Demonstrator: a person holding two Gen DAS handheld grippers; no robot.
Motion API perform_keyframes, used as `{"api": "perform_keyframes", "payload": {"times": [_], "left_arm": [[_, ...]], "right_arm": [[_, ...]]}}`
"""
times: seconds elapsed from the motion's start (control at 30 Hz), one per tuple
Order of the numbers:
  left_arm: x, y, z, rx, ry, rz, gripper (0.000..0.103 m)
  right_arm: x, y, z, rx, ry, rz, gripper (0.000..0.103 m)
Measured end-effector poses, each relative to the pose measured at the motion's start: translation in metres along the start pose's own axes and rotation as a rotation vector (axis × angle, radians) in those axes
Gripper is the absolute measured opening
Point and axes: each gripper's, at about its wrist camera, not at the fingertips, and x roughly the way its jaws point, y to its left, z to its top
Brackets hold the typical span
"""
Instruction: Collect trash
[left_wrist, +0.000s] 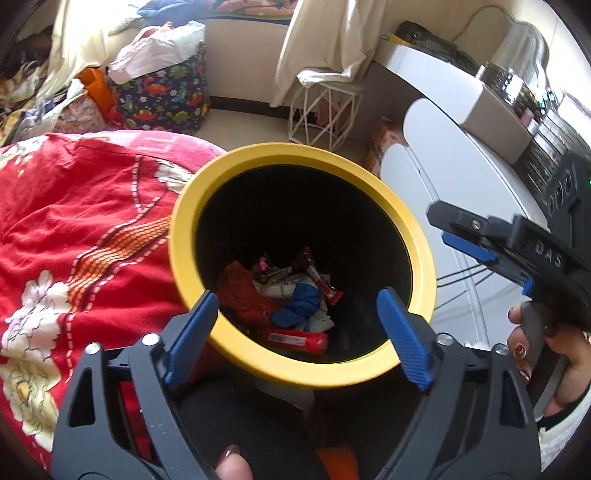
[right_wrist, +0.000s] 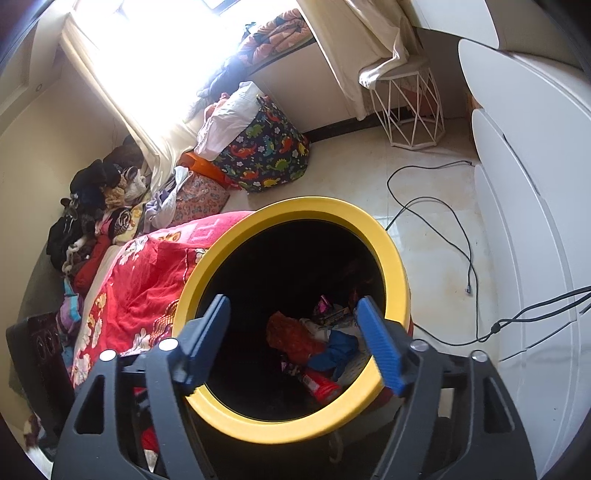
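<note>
**Obs. 1:** Fingers first. Left gripper (left_wrist: 297, 332): both blue fingers (left_wrist: 404, 341) spread wide, nothing between the pads. They straddle the near rim of the bin (left_wrist: 258, 155) without touching it, as far as I can judge. Right gripper (right_wrist: 293, 341): same, spread and empty, tips hanging over the bin mouth.

**Obs. 2:** Agreed. In the left view the right gripper (left_wrist: 465, 236) also shows from the side, held by a hand (left_wrist: 546, 354) at the bin's right. Its fingers point in toward the rim.

**Obs. 1:** Where is the trash?

**Obs. 2:** At the bottom of the bin, straight ahead and below both sets of fingers. Red wrapper (left_wrist: 297, 341) lies nearest the left gripper, long axis roughly crosswise to the fingers. Blue scrap (left_wrist: 299, 308) and an orange-red crumple (left_wrist: 243, 295) just beyond it, all touching in one heap.

**Obs. 1:** So nothing in hand, everything visible already deposited. Judgement: drop step done.

**Obs. 2:** Likely. No loose trash is plain in either view; bed (left_wrist: 74, 229) to the left, floor (right_wrist: 436, 236) with a cable (right_wrist: 454, 229) to the right. Neither hand is clearly nearer a next item.

**Obs. 1:** Both must lift clear of the rim first.
</note>
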Motion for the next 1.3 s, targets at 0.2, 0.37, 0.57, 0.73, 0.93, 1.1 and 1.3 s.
{"api": "perform_keyframes", "payload": {"times": [0.2,0.37,0.57,0.73,0.93,1.1,1.3], "left_arm": [[-0.016,0.011,0.003,-0.017,-0.036,0.036,0.092],[-0.028,0.019,0.003,-0.028,-0.062,0.059,0.092],[-0.043,0.029,0.004,-0.056,-0.103,0.085,0.092],[-0.058,0.039,0.006,-0.077,-0.149,0.123,0.092],[-0.082,0.052,-0.001,-0.088,-0.219,0.179,0.092],[-0.099,0.061,-0.009,-0.096,-0.273,0.21,0.092],[-0.12,0.068,-0.025,-0.089,-0.334,0.267,0.092]], "right_arm": [[-0.006,0.009,0.0,-0.018,-0.029,-0.034,0.088],[-0.009,0.016,0.0,-0.035,-0.045,-0.048,0.091],[-0.017,0.031,-0.003,-0.074,-0.092,-0.042,0.096],[-0.023,0.052,-0.011,-0.153,-0.143,-0.038,0.096],[-0.034,0.075,-0.024,-0.24,-0.235,-0.032,0.096],[-0.042,0.093,-0.034,-0.301,-0.305,-0.023,0.096],[-0.056,0.113,-0.053,-0.38,-0.409,-0.038,0.096]]}}
